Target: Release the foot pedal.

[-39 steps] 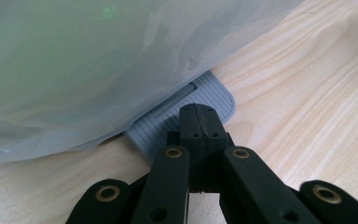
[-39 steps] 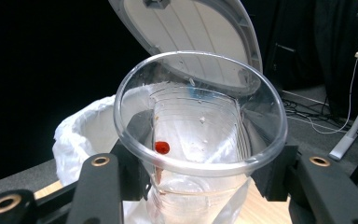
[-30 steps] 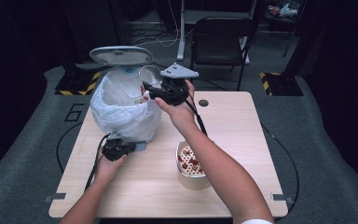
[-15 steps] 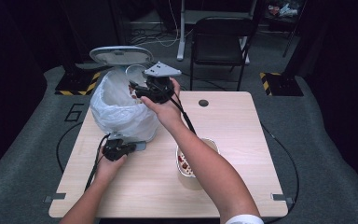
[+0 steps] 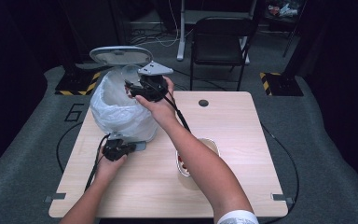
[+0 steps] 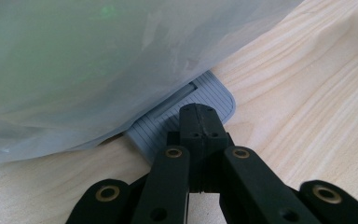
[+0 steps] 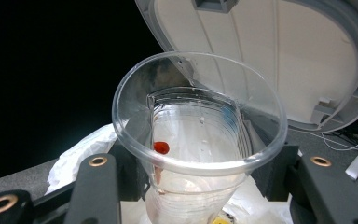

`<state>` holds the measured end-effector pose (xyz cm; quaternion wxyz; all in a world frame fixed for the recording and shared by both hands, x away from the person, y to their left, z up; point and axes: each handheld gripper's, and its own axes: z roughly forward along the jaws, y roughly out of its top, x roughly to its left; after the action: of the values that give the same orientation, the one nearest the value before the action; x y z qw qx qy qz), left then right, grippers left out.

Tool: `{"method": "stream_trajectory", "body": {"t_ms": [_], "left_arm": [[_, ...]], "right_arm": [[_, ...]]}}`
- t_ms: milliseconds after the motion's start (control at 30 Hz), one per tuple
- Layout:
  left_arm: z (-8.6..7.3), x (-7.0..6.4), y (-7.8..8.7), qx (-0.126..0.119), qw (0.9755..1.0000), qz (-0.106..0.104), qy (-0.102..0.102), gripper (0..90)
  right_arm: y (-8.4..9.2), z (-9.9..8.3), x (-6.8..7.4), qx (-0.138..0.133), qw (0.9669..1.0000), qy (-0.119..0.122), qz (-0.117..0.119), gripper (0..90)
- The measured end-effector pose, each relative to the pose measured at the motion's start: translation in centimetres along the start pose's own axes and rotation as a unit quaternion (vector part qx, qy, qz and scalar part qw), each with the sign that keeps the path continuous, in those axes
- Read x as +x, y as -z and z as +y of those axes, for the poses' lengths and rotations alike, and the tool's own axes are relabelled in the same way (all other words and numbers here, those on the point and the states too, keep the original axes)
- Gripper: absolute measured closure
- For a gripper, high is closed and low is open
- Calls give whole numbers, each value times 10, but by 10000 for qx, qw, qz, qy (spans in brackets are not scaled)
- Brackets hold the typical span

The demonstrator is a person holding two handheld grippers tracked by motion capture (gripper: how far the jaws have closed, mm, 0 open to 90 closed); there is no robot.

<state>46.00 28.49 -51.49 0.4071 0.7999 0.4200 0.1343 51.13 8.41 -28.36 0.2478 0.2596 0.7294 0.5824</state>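
Wooden table (image 5: pixel 242 140), light-grained, its right half largely bare. At its back left stands a bin lined with a white plastic bag (image 5: pixel 119 112); the grey lid (image 5: pixel 120 55) stands raised behind the opening. Near the front centre sits a paper bowl (image 5: pixel 212 145) with red contents, partly hidden under the person's right forearm.

Right gripper (image 5: pixel 137 89), held over the bin's mouth, is clamped on a clear plastic cup (image 7: pixel 198 140). In the right gripper view the cup sits between the two jaws, rim toward the camera, its walls wet and a single small red piece (image 7: pixel 161 147) clinging inside.

Left gripper (image 6: pixel 200 119) rests low at the bin's front, jaws pressed together with nothing between them, tips on the grey ribbed pedal (image 6: pixel 205 100) that projects from under the bag.
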Motion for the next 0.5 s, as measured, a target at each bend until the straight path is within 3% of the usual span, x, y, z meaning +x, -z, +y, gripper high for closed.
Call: {"method": "stream_trajectory", "body": {"t_ms": [500], "left_arm": [[0, 1, 0, 9, 10000, -24, 0, 900]], "right_arm": [[-22, -4, -3, 170, 9997, -96, -178, 446]]}}
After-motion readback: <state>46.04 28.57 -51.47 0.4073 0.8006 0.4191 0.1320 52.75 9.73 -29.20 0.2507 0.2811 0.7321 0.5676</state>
